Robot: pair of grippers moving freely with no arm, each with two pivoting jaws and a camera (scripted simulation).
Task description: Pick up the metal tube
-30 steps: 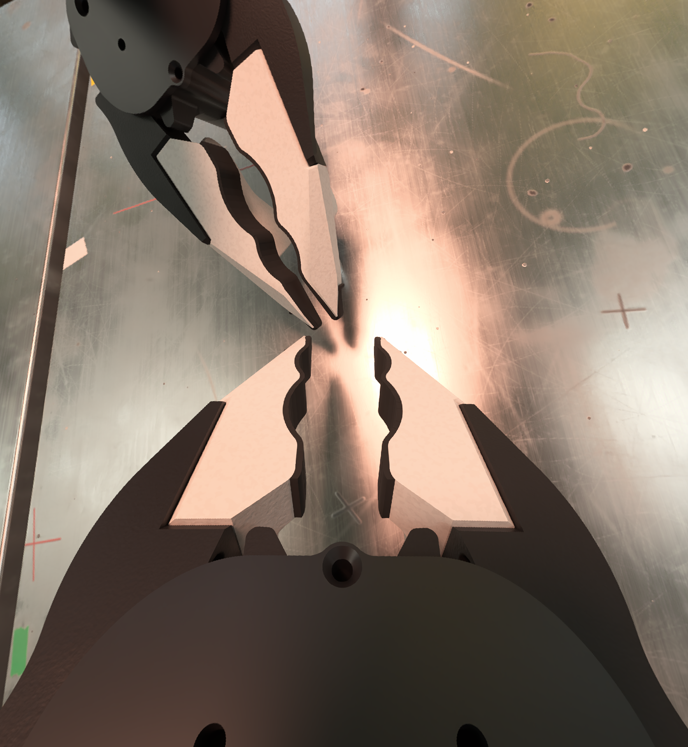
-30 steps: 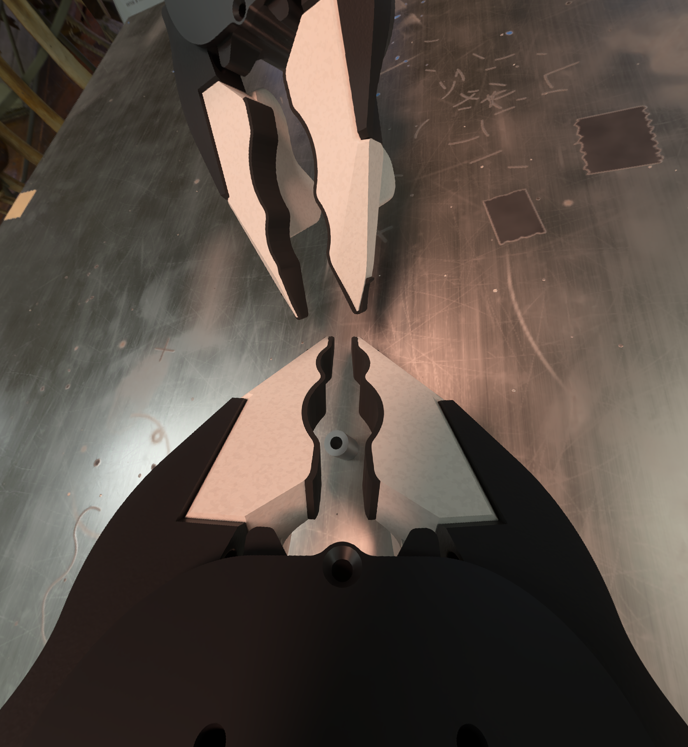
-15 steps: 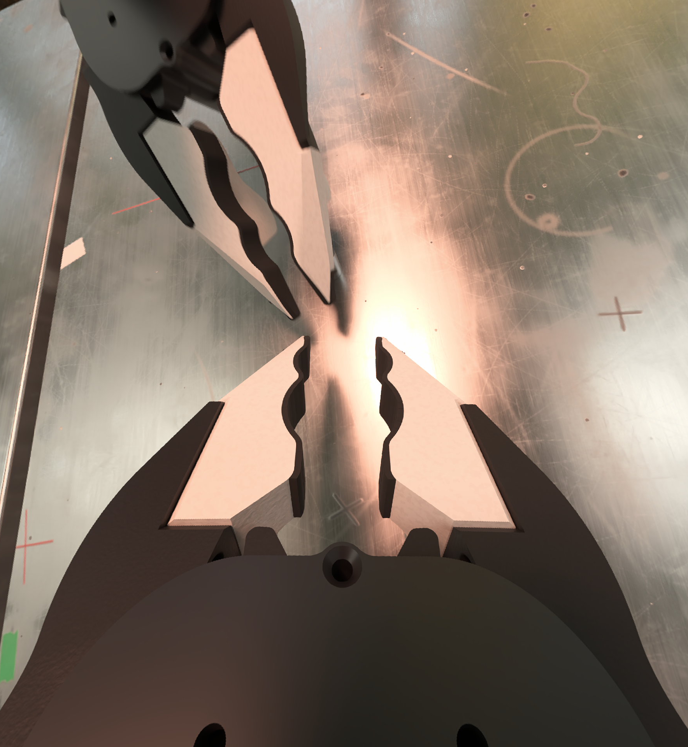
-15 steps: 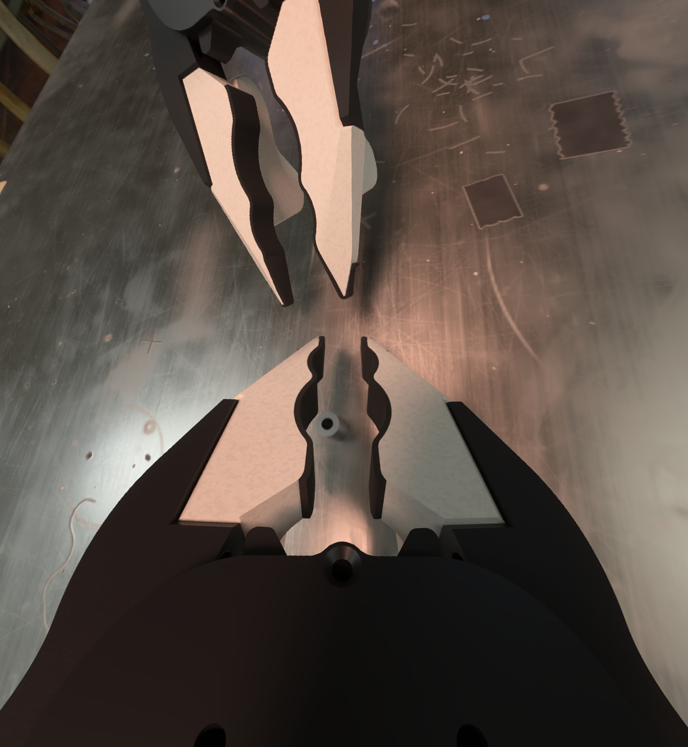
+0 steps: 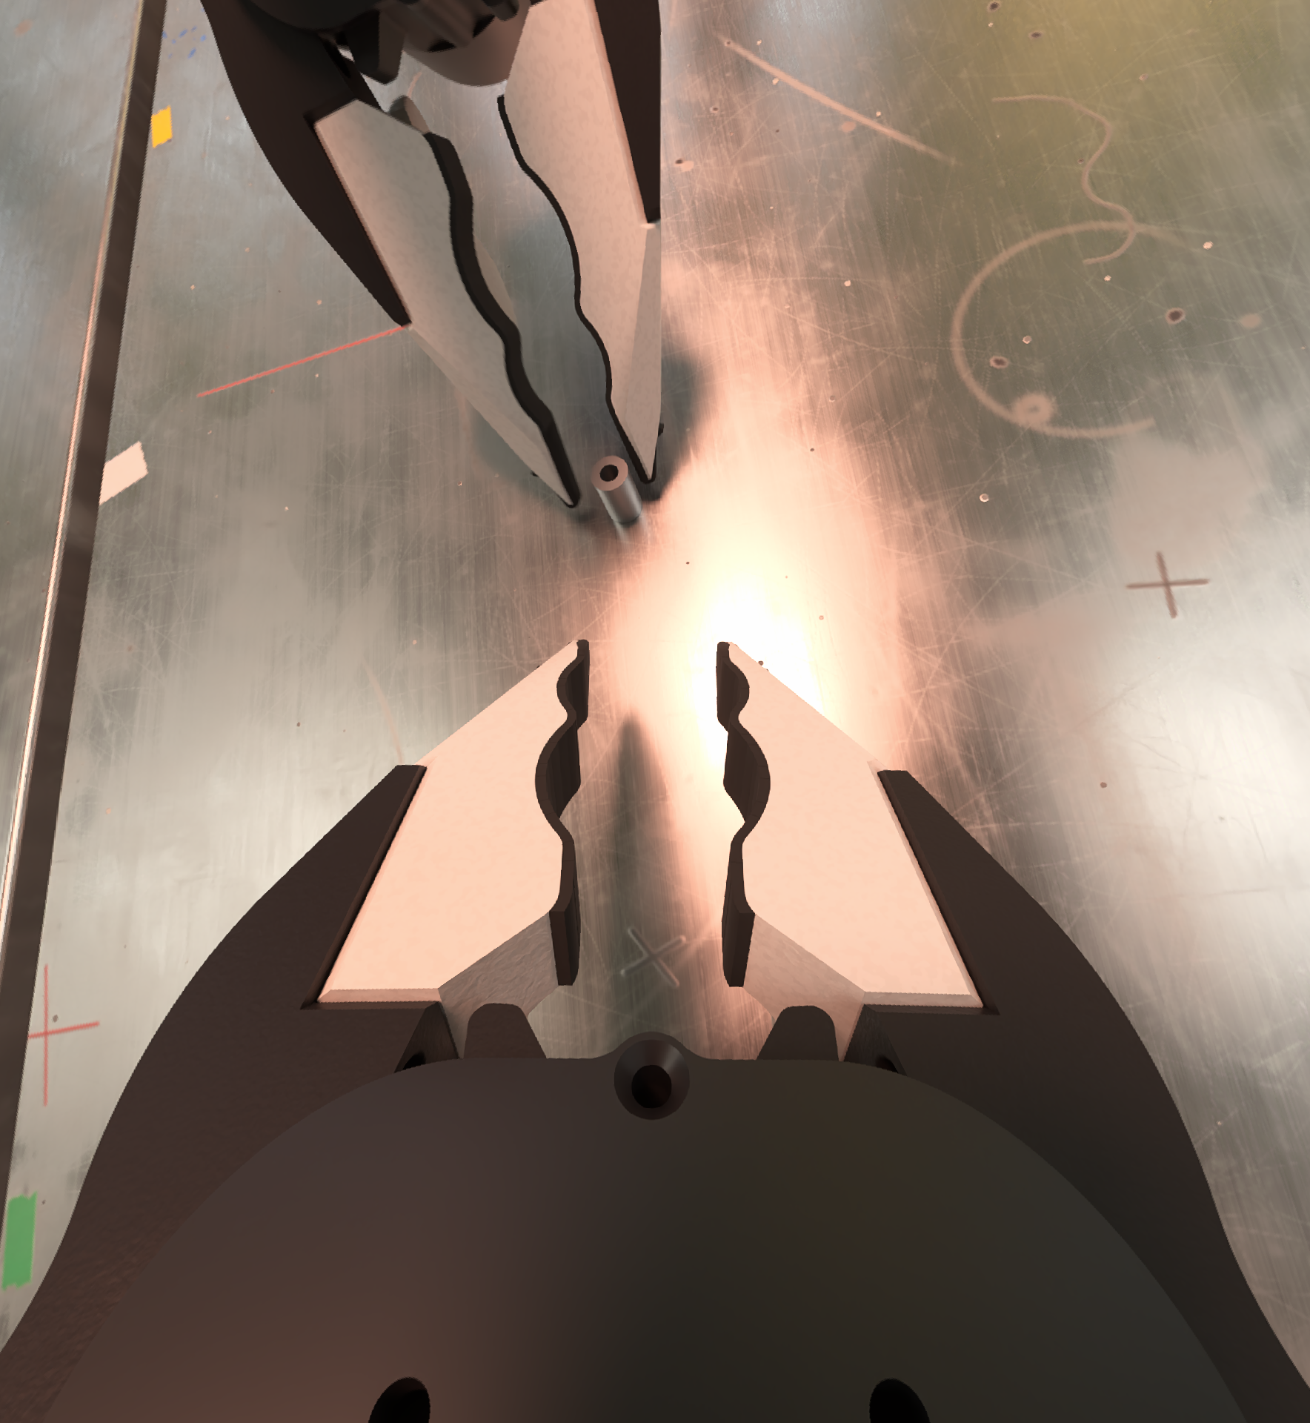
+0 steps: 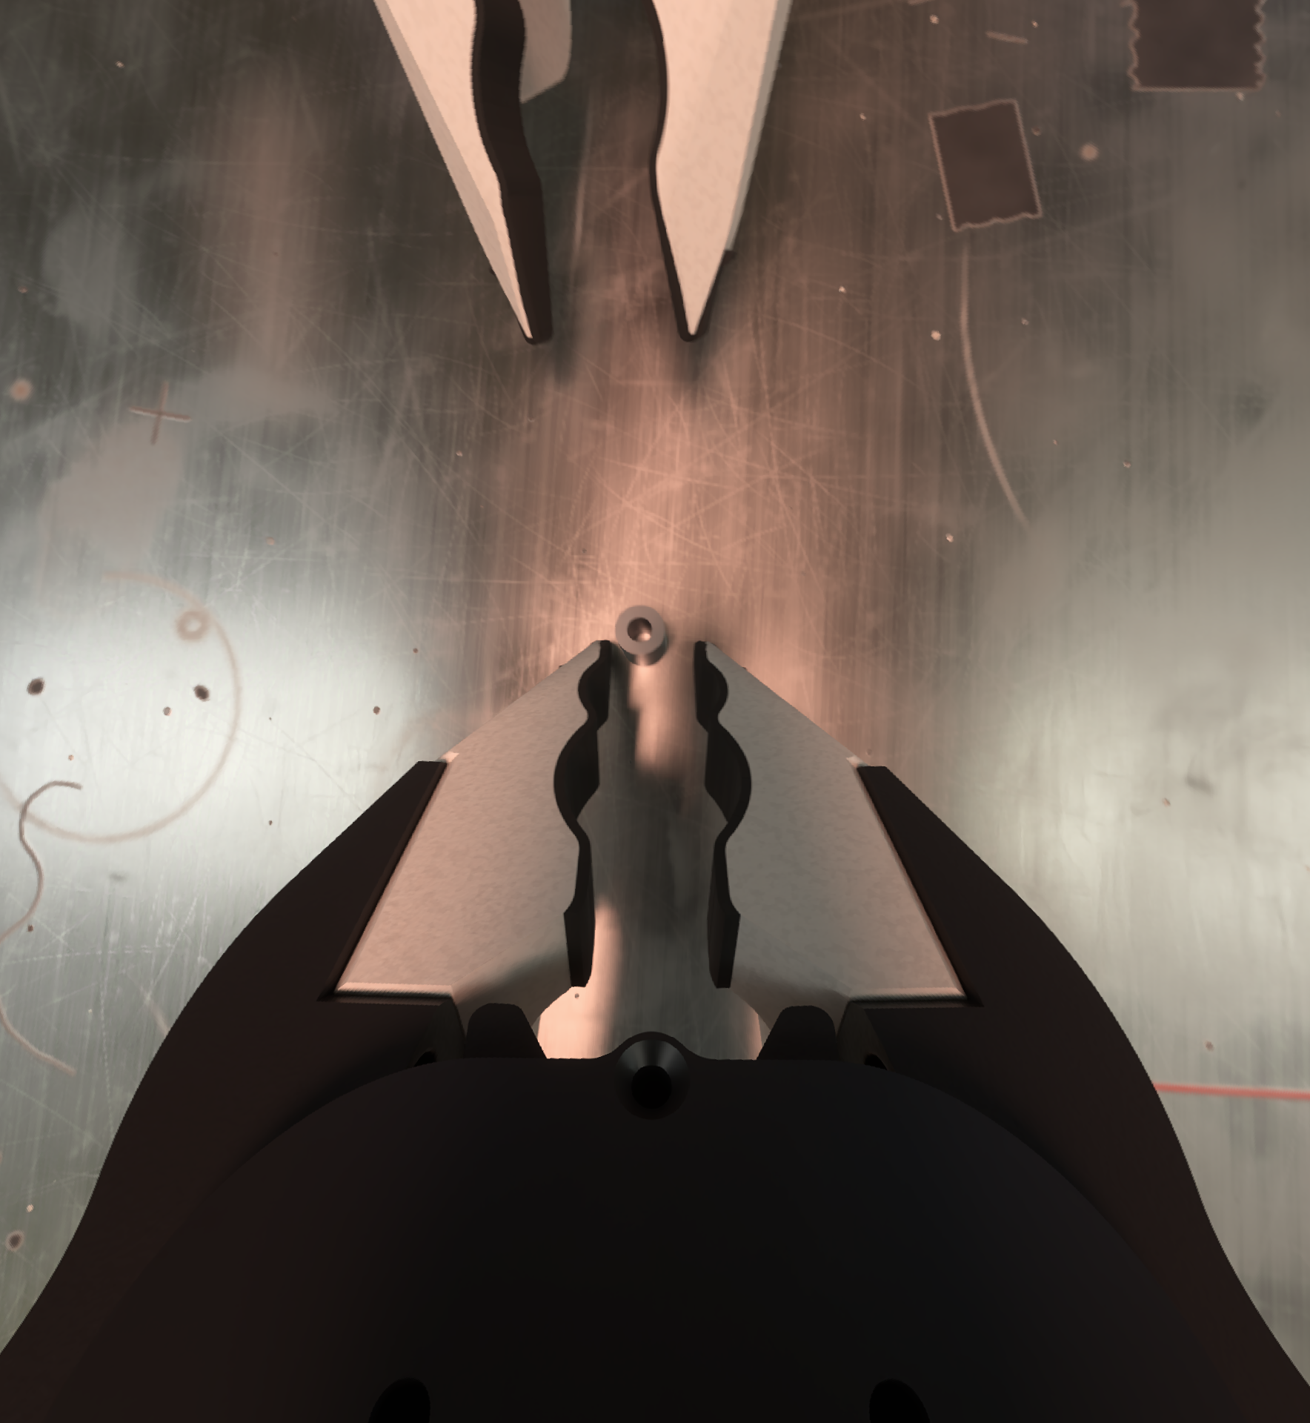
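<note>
The metal tube [image 5: 615,493] is a short grey cylinder with a hole down its middle. It stands on end on the scratched metal table [image 5: 1021,770]. In the right wrist view the tube [image 6: 643,633] sits at the very tips of my right gripper [image 6: 652,648]. The jaws are a little wider apart than the tube and do not clamp it. In the left wrist view the right gripper [image 5: 607,489] comes down from the top, its tips either side of the tube. My left gripper [image 5: 650,654] is open and empty, a short way from the tube, and also shows in the right wrist view [image 6: 612,335].
A raised strip [image 5: 59,539] runs along the table's left side. Flat marks lie on the surface: green tape [image 5: 19,1240], a yellow tag [image 5: 161,125], a white patch [image 5: 123,470] and dark rectangular patches [image 6: 987,165].
My right gripper has opened wider and shifted, so the tube now sits at its tips instead of deep between the fingers. The two grippers have drawn apart.
</note>
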